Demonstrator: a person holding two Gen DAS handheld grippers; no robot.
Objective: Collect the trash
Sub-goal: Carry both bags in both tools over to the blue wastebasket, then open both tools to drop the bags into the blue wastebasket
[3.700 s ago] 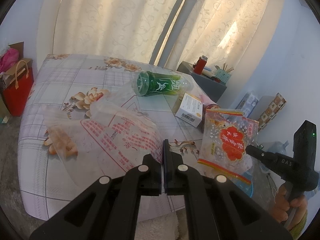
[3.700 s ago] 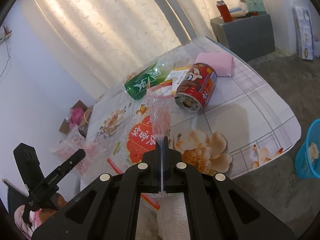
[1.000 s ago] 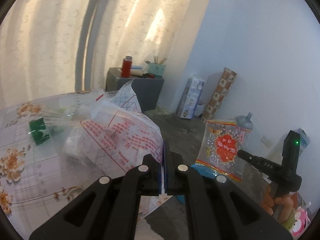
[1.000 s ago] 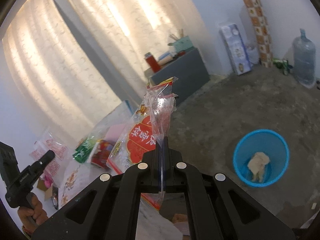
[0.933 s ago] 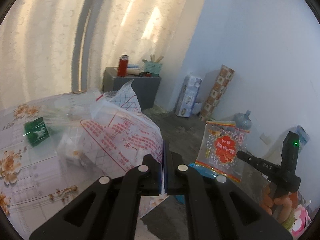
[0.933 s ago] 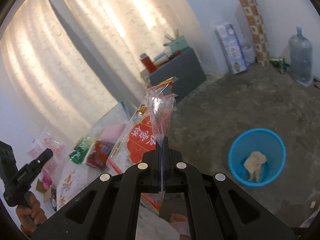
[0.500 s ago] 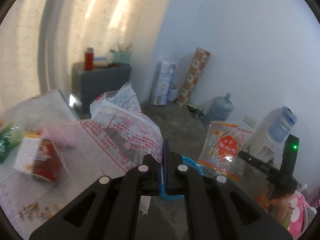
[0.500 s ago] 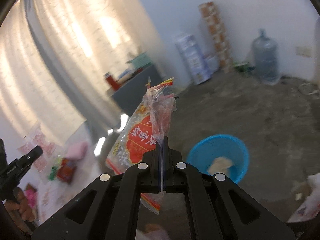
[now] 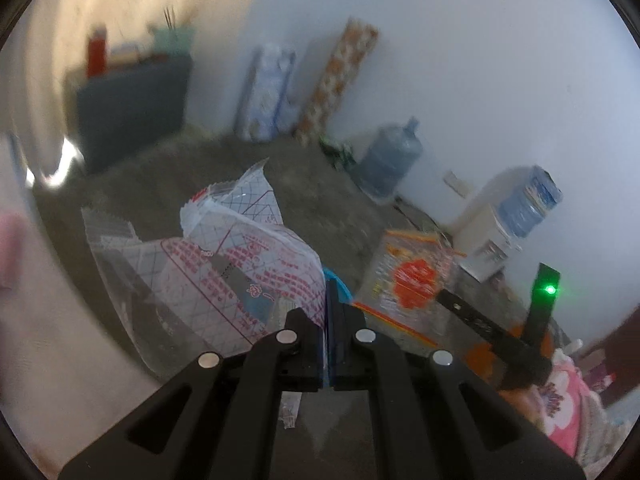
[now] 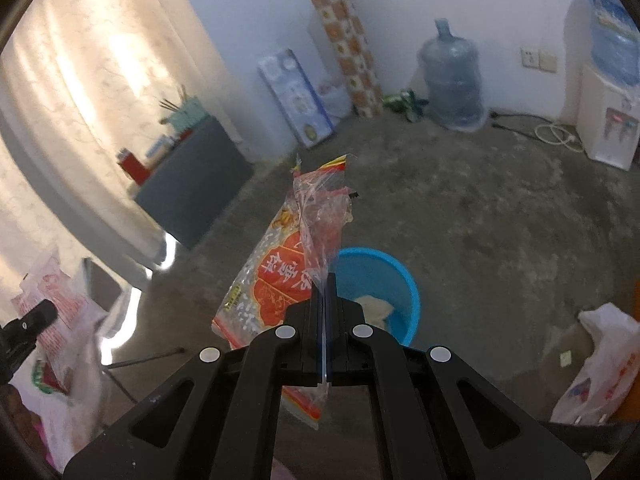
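Left gripper clamped tight on edge of clear plastic bag with red print; bag fans out toward 10 o'clock from the jaws, held in air over concrete floor. Sliver of blue waste bin just behind fingertips, mostly hidden by bag.

Right gripper pinched on red-and-clear snack wrapper; wrapper stands up toward 12 o'clock and hangs below the jaws too. Blue waste bin on floor directly beyond fingertips, slightly to 1 o'clock, pale crumpled trash inside. Wrapper overlaps bin's left rim in view; touching or above, cannot tell.

Left wrist view: right gripper at 4 o'clock with snack wrapper, green LED lit. View blurred.

Water jug at 1 o'clock by wall, water dispenser at 2 o'clock, white plastic bag at 4 o'clock, grey cabinet at 10 o'clock.
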